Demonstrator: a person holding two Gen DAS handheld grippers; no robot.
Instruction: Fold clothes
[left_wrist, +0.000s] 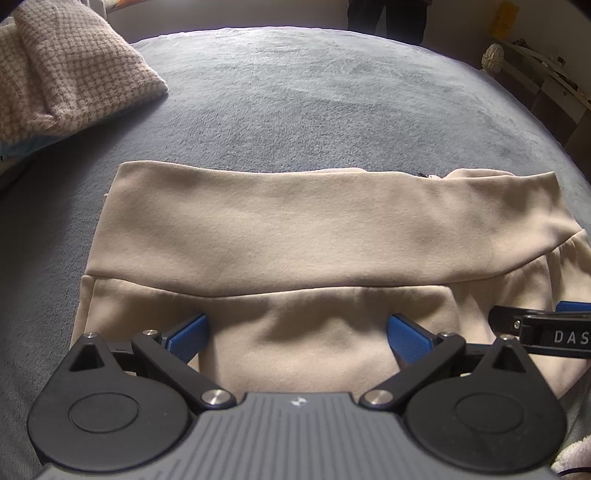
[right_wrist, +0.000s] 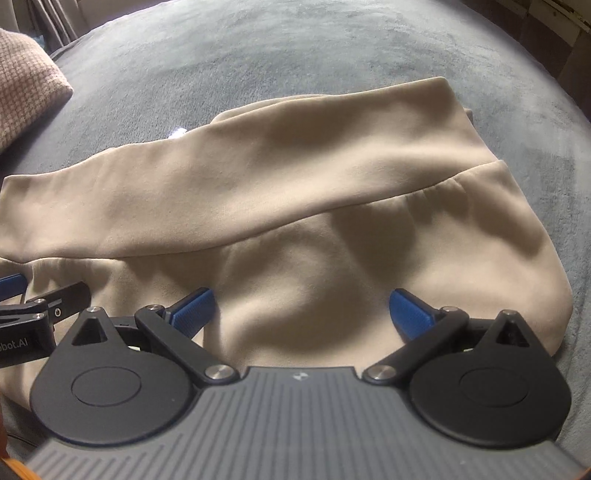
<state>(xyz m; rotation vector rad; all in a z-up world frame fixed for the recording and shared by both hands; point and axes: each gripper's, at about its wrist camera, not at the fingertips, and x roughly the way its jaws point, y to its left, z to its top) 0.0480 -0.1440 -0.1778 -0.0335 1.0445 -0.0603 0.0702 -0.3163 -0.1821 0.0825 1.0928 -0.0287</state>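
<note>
Smooth matt beige knit garment (left_wrist: 295, 229) on fuzzy grey plush blanket (left_wrist: 314, 92); coarse houndstooth woven cushion (left_wrist: 62, 70).

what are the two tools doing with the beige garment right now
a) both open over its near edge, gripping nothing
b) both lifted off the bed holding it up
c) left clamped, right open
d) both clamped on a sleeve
a: the left tool and right tool both have blue fingers spread wide over the beige garment, which lies flat on the grey bed cover.

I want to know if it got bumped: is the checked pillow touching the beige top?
Apart. In the left wrist view, bare grey blanket separates the checked pillow from the beige top.
</note>
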